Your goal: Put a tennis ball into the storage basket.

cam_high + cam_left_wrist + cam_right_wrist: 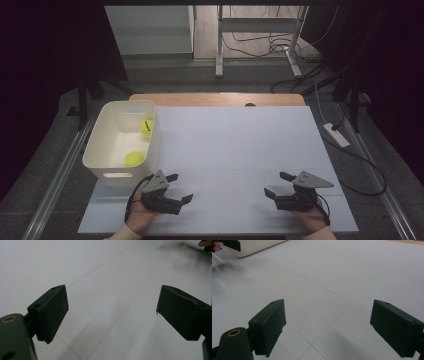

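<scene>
My left gripper (180, 189) rests low over the white table sheet (235, 145) at the front left, just in front of the white bin (102, 150). Its jaws stand apart with nothing between them, as the left gripper view (112, 312) shows. Two yellow-green balls lie inside the bin, one (134, 159) near its front and one (146, 128) against its right wall. At the front right my right gripper (277, 185) sits low over the sheet, open and empty, with bare sheet between its jaws (328, 327).
The bin's rounded corner (249, 247) shows at the top left of the right gripper view. A wooden table edge (220, 99) runs along the back. Behind the table stand a desk frame (260, 40) and floor cables (280, 47).
</scene>
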A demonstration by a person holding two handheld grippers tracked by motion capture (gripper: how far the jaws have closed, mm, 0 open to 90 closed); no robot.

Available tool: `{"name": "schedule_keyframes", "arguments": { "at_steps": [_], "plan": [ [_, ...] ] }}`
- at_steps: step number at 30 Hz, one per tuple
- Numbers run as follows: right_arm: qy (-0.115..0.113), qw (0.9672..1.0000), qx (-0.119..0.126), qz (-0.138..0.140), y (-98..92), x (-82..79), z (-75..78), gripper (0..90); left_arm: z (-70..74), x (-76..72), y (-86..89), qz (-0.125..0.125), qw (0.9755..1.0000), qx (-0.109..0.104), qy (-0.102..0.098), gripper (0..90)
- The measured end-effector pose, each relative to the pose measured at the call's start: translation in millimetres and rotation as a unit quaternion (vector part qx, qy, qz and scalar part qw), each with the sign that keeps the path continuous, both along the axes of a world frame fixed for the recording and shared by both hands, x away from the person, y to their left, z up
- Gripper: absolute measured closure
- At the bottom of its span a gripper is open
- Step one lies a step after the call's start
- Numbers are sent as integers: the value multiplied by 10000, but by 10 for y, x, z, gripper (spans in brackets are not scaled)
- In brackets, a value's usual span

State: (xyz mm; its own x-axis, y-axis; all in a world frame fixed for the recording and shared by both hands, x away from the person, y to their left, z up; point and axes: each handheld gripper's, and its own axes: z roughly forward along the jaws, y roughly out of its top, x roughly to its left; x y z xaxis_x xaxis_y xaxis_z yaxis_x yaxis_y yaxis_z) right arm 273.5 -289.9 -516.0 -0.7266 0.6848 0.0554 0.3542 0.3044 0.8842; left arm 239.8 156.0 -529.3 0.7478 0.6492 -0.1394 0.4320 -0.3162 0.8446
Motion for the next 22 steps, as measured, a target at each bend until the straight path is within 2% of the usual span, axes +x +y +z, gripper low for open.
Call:
{"name": "schedule_keyframes", "arguments": {
  "at_steps": [2, 13, 22],
  "plan": [
    [2, 10000, -4, 3, 3, -3, -3, 132, 3, -9, 31, 16, 10000, 12, -42, 110],
    [10, 10000, -13, 57, 4, -4, -9, 132, -1, -20, 139, 146, 9999, -86, 1, 112],
    [44, 9999, -28, 118, 13, -1, -19, 130, -10, -11, 137, 131, 9999, -105, 28, 111]
  ]
}}
